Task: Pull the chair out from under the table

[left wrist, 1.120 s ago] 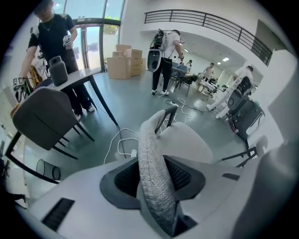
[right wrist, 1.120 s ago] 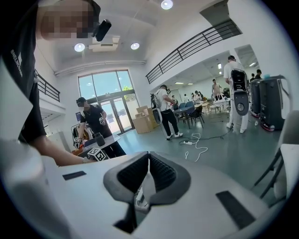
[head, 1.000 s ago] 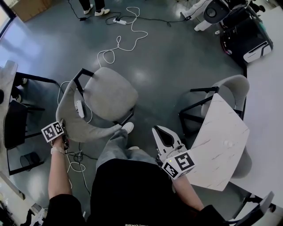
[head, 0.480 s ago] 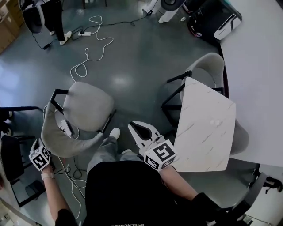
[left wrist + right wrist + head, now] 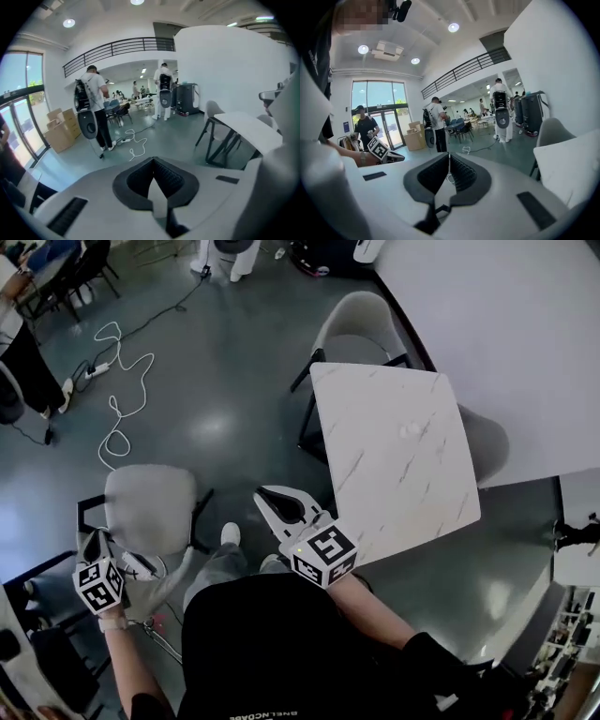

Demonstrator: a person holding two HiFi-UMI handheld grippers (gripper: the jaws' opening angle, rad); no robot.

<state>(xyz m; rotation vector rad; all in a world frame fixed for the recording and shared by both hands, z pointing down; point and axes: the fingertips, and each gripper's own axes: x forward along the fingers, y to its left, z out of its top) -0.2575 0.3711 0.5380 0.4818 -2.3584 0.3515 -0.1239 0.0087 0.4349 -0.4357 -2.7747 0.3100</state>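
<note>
The grey upholstered chair stands on the floor at the left, well apart from the white marble table. My left gripper hangs beside the chair's backrest, off it, with its jaws shut and nothing between them. My right gripper is held over the floor between the chair and the table's near left edge. It is shut and empty too. In the right gripper view the left gripper's marker cube shows at the left.
A second grey chair is tucked at the table's far side and a third at its right. A white cable loops over the floor at the far left. People stand at the back. A white wall runs along the right.
My left gripper has come off the chair's backrest and its jaws have shut. The view has swung right onto the table. The right gripper shifted a little to the left in it.
</note>
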